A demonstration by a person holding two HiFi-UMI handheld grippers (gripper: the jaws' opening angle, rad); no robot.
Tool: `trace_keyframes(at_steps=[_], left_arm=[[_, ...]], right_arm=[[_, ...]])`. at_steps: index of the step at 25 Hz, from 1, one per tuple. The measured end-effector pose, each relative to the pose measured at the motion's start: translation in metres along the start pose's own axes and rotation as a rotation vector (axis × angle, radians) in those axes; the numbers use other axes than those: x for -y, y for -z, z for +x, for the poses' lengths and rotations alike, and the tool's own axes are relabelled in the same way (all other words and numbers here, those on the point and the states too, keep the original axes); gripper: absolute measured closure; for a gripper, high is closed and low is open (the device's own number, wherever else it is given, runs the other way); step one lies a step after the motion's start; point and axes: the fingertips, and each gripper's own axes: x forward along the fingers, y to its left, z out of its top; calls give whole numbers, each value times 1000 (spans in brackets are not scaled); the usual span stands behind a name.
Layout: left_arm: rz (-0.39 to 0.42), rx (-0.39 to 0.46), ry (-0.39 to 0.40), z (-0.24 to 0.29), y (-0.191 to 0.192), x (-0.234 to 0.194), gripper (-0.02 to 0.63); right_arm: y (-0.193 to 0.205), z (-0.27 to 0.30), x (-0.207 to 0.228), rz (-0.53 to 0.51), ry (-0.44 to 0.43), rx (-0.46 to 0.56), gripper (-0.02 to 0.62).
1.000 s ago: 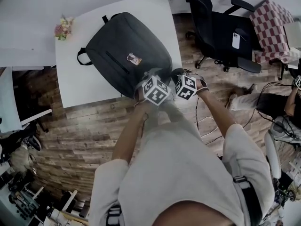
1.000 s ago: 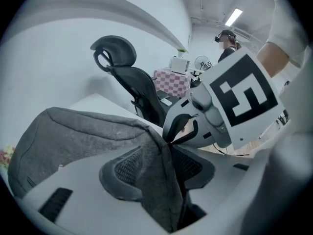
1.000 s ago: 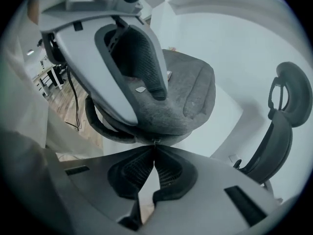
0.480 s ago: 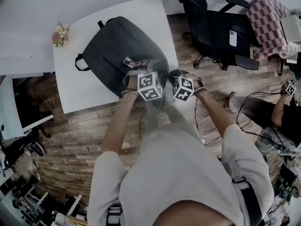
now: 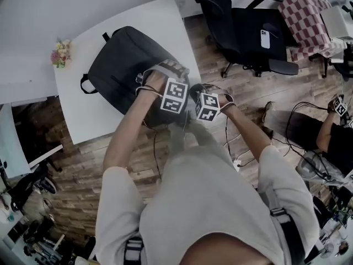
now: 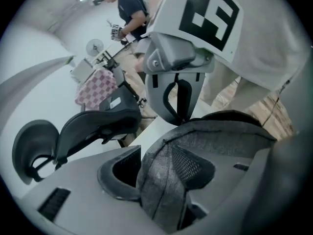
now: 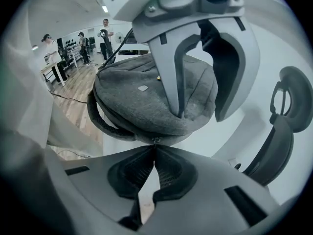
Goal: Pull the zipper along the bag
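Note:
A dark grey backpack [image 5: 118, 65] lies on the white table [image 5: 88, 115]. My left gripper [image 5: 160, 73] reaches over the bag's near half. In the left gripper view its jaws [image 6: 164, 175] are closing, and a bunched fold of the bag's fabric [image 6: 166, 180] fills the gap between the pads. My right gripper [image 5: 194, 91] sits at the bag's near right corner. Seen from the right gripper view, the right gripper [image 7: 155, 148] is shut, pinching the small metal zipper pull [image 7: 155, 141] at the bag's edge [image 7: 142, 97].
A black office chair [image 5: 242, 32] with a phone [image 5: 265, 38] on its seat stands right of the table, beside a checkered cloth [image 5: 306, 10]. A small bunch of flowers [image 5: 59, 53] sits at the table's left corner. Cables [image 5: 242, 148] run over the wooden floor.
My left gripper has moved from the bag's near edge, beside the right gripper, up and to the left onto the bag. The right gripper stays at the near corner.

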Motion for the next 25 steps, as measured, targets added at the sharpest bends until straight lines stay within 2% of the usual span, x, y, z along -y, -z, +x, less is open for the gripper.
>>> trace_keyframes(at_steps=[5, 9, 12, 14, 17, 21, 25], left_arm=[[246, -19, 115, 7, -9, 10, 437], [334, -13, 206, 18, -11, 18, 449], [390, -19, 220, 23, -11, 20, 457], [381, -22, 215, 24, -11, 20, 462], [324, -2, 224, 23, -11, 20, 477], [257, 24, 224, 19, -9, 8, 494], [179, 35, 241, 20, -5, -6, 497]], right_arm=[[4, -1, 0, -20, -12, 4, 577], [5, -1, 0, -35, -22, 3, 577], [5, -2, 5, -58, -12, 5, 577], [5, -3, 6, -66, -14, 3, 577], [6, -1, 1, -71, -32, -10, 577], [10, -7, 13, -64, 17, -39, 577], [12, -12, 17, -47, 23, -89, 575]])
